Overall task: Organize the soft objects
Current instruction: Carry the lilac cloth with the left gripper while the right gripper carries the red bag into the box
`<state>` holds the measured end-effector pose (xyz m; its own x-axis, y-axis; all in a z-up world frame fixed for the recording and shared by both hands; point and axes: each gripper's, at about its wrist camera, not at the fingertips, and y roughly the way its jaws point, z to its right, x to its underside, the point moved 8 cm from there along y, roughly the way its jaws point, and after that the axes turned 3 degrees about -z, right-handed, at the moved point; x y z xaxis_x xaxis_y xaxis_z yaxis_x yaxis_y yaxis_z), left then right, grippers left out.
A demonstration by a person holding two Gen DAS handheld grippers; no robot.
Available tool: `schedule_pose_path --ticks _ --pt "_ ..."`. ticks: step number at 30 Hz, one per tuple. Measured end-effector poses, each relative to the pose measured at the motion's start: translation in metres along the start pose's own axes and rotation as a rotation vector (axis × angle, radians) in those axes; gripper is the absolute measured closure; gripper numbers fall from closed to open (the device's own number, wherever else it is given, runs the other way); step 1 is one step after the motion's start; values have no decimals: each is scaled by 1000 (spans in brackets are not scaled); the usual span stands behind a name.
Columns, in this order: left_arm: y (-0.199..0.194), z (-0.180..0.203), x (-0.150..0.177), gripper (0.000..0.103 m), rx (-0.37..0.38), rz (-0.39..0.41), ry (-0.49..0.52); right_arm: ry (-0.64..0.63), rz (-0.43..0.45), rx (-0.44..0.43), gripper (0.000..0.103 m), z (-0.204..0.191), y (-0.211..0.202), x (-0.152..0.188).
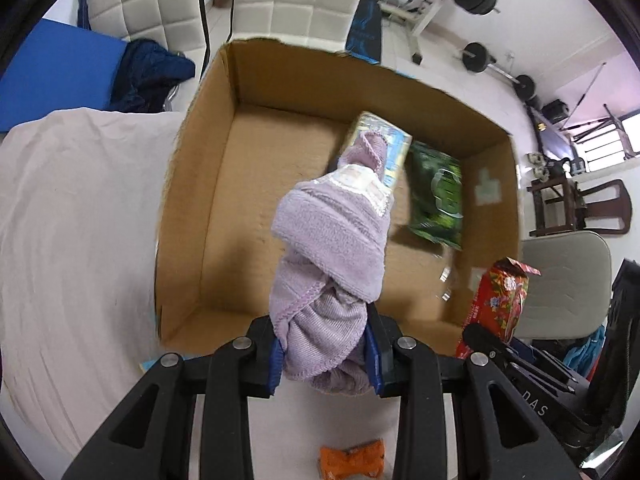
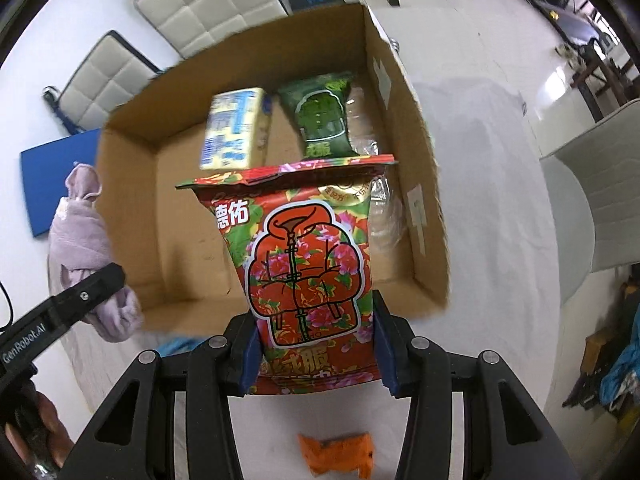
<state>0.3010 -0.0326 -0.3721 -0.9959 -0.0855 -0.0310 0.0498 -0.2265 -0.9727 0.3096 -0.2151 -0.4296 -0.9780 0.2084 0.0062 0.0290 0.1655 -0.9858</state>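
tongs (image 1: 326, 354) clamp lilac towel (image 1: 332, 240); other tongs (image 2: 316, 354) clamp red packet (image 2: 304, 264).

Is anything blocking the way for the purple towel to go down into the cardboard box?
Nothing visible does. The purple towel, held by the left gripper, hangs over the open cardboard box. The yellow pack and green pack lie at the far side; the near floor is bare.

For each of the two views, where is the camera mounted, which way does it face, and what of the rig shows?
Left wrist: on the left gripper, looking forward and down into the cardboard box; its fingers clamp a purple cloth.
Right wrist: on the right gripper, facing the same box; fingers clamp a red floral packet.
Shared: box, green packet, orange wrapper, each other's gripper.
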Motion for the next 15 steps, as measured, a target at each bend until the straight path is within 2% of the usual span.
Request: schedule_pose_path --ticks 6,14,15 --pt "39 -11 -43 73 -56 -66 10 -12 -40 58 54 3 38 -22" --pt "64 -15 -79 73 -98 -89 29 -40 -75 108 54 4 65 -25" --pt "65 -15 -81 71 -100 -91 34 -42 -77 107 54 4 68 -25"
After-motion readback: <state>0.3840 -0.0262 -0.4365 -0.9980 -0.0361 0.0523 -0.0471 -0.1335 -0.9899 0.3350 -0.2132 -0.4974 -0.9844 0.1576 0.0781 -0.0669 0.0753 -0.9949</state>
